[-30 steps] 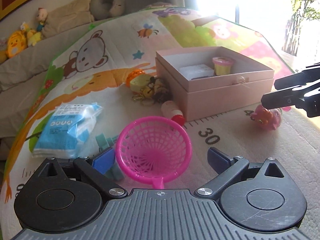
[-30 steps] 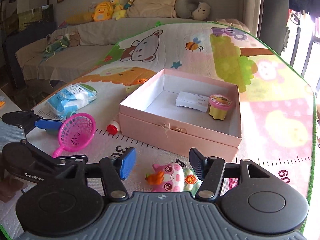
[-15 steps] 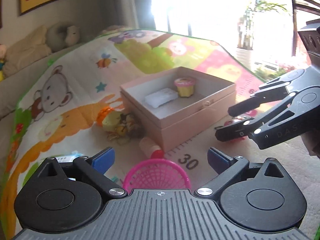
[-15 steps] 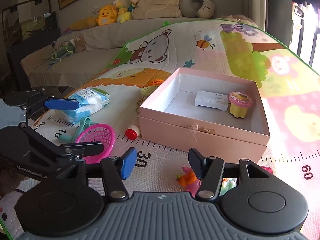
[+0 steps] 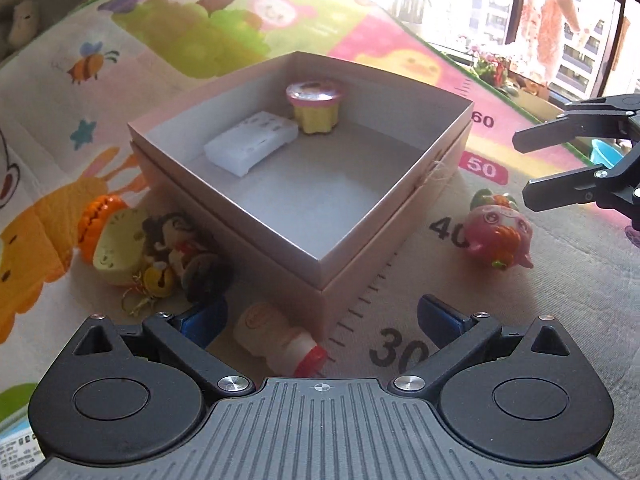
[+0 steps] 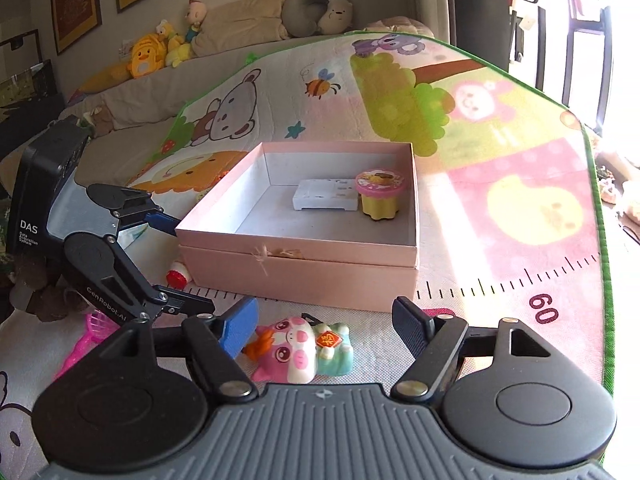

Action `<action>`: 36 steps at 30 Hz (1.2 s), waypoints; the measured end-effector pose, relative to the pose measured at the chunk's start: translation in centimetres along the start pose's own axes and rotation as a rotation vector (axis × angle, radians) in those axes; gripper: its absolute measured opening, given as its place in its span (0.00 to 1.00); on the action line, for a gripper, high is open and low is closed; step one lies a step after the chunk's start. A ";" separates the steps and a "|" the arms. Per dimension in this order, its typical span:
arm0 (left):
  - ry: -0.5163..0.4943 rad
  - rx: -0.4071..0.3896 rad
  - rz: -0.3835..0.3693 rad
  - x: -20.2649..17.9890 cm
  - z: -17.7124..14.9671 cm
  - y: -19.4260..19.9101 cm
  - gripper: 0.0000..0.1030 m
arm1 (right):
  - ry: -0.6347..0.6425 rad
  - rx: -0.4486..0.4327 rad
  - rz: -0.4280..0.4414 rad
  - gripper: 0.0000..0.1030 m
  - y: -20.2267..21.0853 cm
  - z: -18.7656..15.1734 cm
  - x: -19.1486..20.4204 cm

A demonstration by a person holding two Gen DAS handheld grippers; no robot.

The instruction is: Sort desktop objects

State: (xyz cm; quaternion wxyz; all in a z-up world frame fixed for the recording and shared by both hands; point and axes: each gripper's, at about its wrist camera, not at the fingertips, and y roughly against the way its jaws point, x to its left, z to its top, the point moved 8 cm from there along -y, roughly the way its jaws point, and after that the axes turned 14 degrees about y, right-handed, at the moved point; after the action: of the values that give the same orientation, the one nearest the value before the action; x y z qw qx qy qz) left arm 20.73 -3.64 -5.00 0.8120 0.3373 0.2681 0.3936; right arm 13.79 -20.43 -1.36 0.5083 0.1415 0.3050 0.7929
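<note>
In the left wrist view, the left gripper (image 5: 320, 314) has its fingers wide apart and holds nothing; a little bottle with a red cap (image 5: 280, 342) lies between them, the pink box (image 5: 400, 216) sits at 12 o'clock, and a pink pig toy (image 5: 500, 236) lies at 2 o'clock near the right gripper (image 5: 524, 168). In the right wrist view, the right gripper's fingers are wide apart too, the pig toy lies on the mat (image 6: 500, 208) between them without touching, and the box at 12 o'clock has a white case (image 6: 324, 194) and a yellow cup (image 6: 380, 194) inside.
</note>
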 end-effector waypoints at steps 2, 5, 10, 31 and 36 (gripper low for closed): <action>0.002 -0.002 -0.021 -0.4 -0.6 0.5 1.00 | -0.014 0.011 0.006 0.73 -0.6 -0.4 -0.3; 0.041 0.018 -0.053 -1.5 -1.9 1.6 1.00 | -0.025 0.024 0.020 0.73 -1.2 -1.0 -0.4; 0.060 -0.010 -0.090 -4.7 -4.5 3.8 1.00 | -0.040 0.033 0.062 0.76 -1.8 -1.8 0.2; 0.071 -0.195 0.594 -2.0 -9.2 8.8 1.00 | 0.157 -0.041 0.032 0.76 -0.2 0.3 6.8; 0.132 -0.232 0.681 0.6 -7.6 9.9 1.00 | 0.150 -0.012 -0.026 0.78 -0.7 -1.2 5.1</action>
State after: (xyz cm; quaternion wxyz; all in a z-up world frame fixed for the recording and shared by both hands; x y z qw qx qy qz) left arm 11.19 3.93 -2.36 0.6483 0.2868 0.1457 0.6901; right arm 11.38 -16.10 -3.14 0.4953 0.0747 0.3390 0.7964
